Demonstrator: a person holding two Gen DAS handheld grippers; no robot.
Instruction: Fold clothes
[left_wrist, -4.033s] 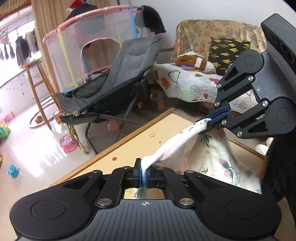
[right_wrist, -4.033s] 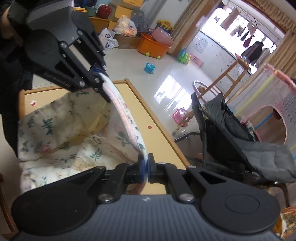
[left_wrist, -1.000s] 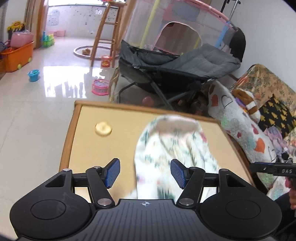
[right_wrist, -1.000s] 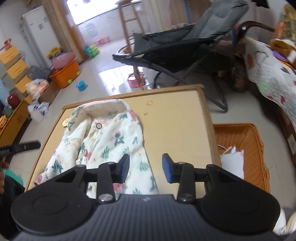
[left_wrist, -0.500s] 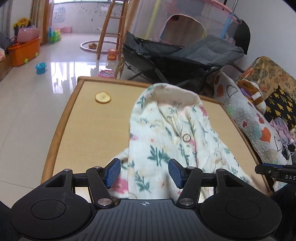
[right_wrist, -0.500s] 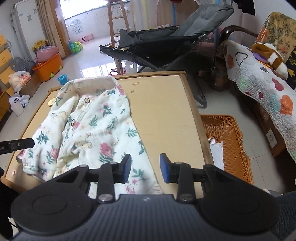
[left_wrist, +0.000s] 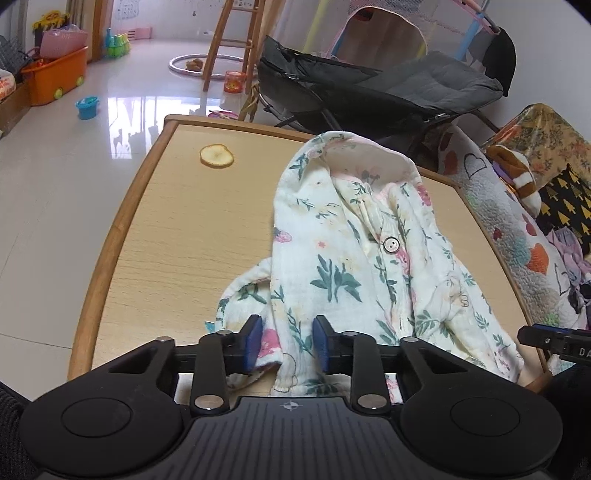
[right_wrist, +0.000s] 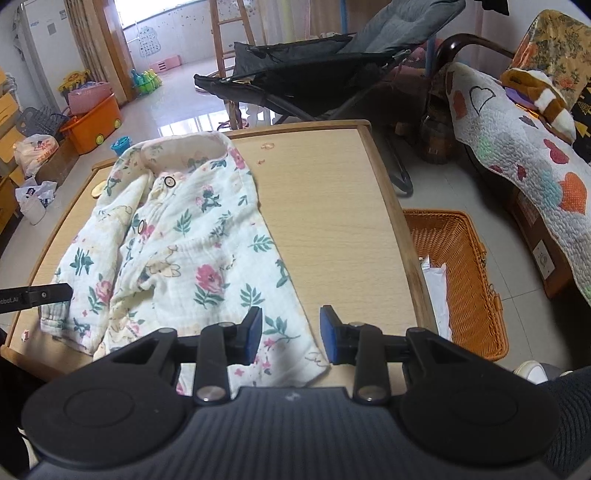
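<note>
Now, table: a light wooden table (left_wrist: 177, 236) with a raised rim carries everything below.
Garment: a cream floral shirt (left_wrist: 354, 258) lies front up with its collar toward the far edge and its hem toward the near edge; seen from the right wrist (right_wrist: 177, 243) it covers the table's left half and leaves the right half bare.
Buttons: one round button (left_wrist: 390, 244) shows on the placket in the left view; the right view shows two down the front.
Left gripper: the left gripper (left_wrist: 287, 344) sits low over the hem at the near edge. Its jaws have just been closing, with a fold of hem cloth between the blue pads; both pads look to be touching the cloth, but I cannot tell whether they truly pinch it.
Right gripper: the right gripper (right_wrist: 291, 334) hangs over the shirt's near right corner, fingers spread with a clear gap. The hem edge lies under that gap and the pads do not press on it.
Sleeve: one sleeve pokes out from under the body on the shirt's left side.
Slice: a pale round slice (left_wrist: 217, 156) rests near the far left corner, well apart from the shirt.
Basket: an orange wicker basket (right_wrist: 465, 266) stands on the floor just beside the table's right edge, with white cloth inside.
</note>
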